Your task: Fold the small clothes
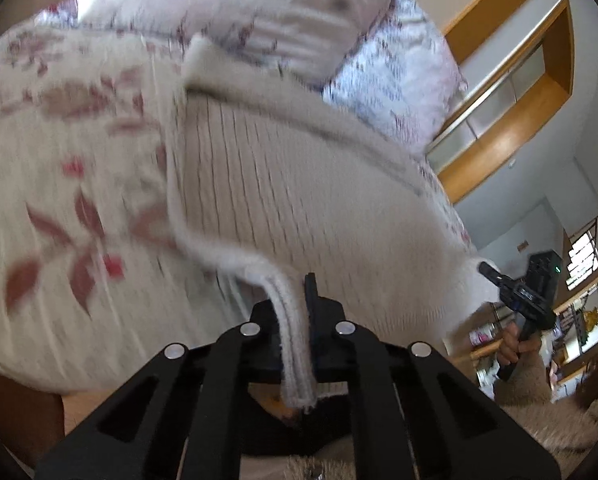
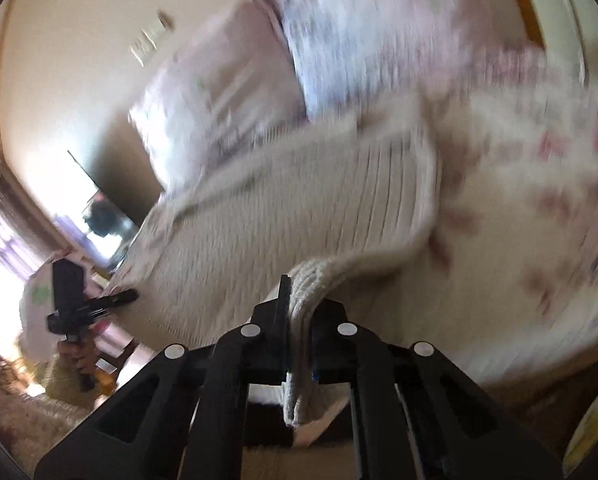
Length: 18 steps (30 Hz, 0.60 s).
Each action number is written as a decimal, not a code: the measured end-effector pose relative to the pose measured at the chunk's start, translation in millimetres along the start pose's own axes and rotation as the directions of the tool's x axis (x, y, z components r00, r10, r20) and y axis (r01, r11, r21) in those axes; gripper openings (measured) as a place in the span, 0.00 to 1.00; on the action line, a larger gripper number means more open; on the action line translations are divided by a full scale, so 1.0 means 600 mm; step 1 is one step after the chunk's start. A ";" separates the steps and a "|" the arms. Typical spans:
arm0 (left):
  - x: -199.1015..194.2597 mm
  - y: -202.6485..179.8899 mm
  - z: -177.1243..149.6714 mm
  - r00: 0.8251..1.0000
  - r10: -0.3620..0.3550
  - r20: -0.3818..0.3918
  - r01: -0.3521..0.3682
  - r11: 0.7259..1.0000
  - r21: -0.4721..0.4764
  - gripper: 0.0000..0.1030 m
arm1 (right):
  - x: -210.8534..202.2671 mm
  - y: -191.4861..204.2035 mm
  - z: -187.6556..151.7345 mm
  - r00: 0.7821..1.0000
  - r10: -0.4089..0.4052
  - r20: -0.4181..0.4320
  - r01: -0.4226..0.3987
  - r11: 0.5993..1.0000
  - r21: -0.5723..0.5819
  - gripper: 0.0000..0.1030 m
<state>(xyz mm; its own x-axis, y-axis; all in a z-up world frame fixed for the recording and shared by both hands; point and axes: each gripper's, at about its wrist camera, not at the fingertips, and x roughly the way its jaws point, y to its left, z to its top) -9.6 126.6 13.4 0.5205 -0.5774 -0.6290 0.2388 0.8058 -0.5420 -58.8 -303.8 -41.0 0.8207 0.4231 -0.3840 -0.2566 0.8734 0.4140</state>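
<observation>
On the floral bedspread [image 1: 59, 184] lies our cream ribbed knit garment [image 1: 299, 184], spread flat below the pillows [image 1: 395, 76]. We have the left gripper [image 1: 299, 312] clamped on one near corner of its thick hem, the knit edge pinched between the jaws and trailing back toward the camera. Our right gripper [image 2: 299, 312] is likewise closed tight on the other near corner, a bunched roll of hem squeezed between its jaws. In each wrist view we can see the opposite tool at the far corner, with a hand [image 1: 515, 348] wrapped round its handle.

We judge this to be the start of the first fold: both corners taken, ready to be carried over toward the far edge. To do it well, we should lift both corners together, keep the hem taut between them so the knit does not sag, and lay it down square to the far edge before letting go.
</observation>
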 end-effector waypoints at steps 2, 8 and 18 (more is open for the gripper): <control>-0.010 -0.003 0.029 0.998 0.030 0.057 -0.031 0.999 0.014 0.06 | -0.009 0.011 0.016 0.996 -0.051 0.070 0.055 0.997 -0.045 0.07; -0.020 -0.012 0.092 0.979 0.109 0.170 -0.113 0.993 0.019 0.06 | 0.001 0.037 0.054 0.967 -0.161 0.199 0.189 0.973 -0.134 0.07; -0.001 -0.016 0.158 0.963 0.165 0.211 -0.172 0.985 0.013 0.06 | 0.024 0.041 0.095 0.941 -0.216 0.262 0.263 0.951 -0.163 0.07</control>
<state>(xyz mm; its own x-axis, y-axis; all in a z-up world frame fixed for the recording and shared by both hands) 65.6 131.7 71.7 0.7140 -0.3952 -0.5780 0.1563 0.8946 -0.4186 -24.4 -290.0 10.5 0.9611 0.1464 -0.2343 -0.1109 0.9812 0.1582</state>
